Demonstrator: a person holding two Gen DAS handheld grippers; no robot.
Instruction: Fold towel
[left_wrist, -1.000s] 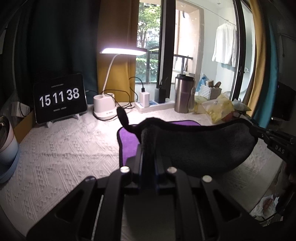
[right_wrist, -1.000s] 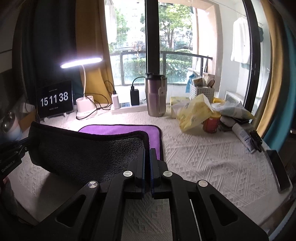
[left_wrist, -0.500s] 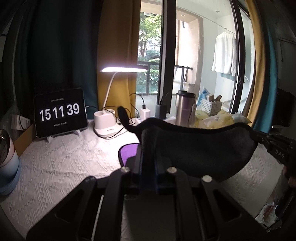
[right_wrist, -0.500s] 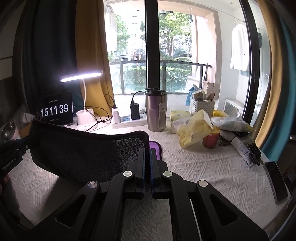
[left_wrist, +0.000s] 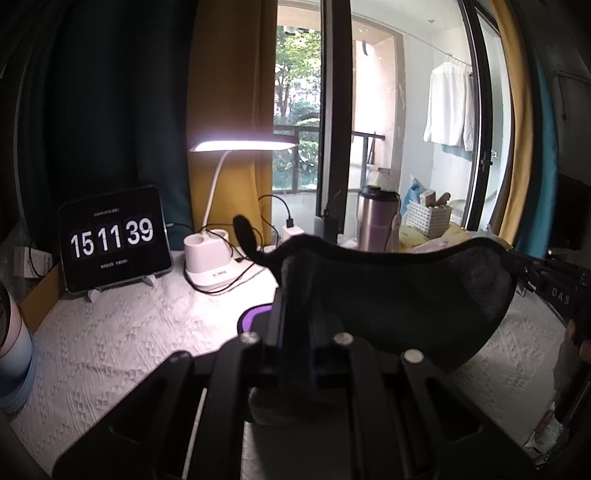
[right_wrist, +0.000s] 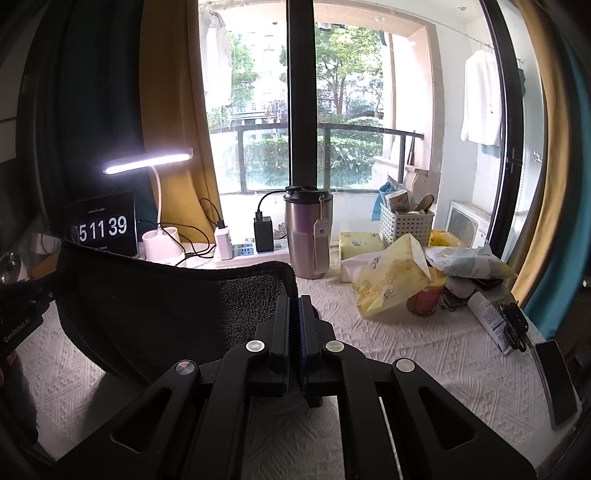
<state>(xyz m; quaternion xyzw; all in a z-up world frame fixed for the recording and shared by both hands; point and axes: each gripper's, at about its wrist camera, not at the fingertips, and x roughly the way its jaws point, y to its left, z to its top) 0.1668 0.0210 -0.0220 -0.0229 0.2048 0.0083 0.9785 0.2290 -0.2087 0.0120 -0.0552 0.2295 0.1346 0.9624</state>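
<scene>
Towel (left_wrist: 417, 295), dark grey with purple underside: lifted above white textured tablecloth (left_wrist: 122, 343), slung between both grippers. Left gripper (left_wrist: 297, 295): fingers clamped on one corner. Right gripper (right_wrist: 294, 301): fingers pinched on opposite corner, towel hanging toward 9 o'clock. Clock tablet (right_wrist: 103, 229) at 10 o'clock, steel tumbler (right_wrist: 308, 232) at 12, yellow tissue pack (right_wrist: 388, 280) at 2.

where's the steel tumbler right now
In the right wrist view the tumbler stands upright at the back of the table, between the power strip on its left and the yellow tissue pack on its right.
</scene>
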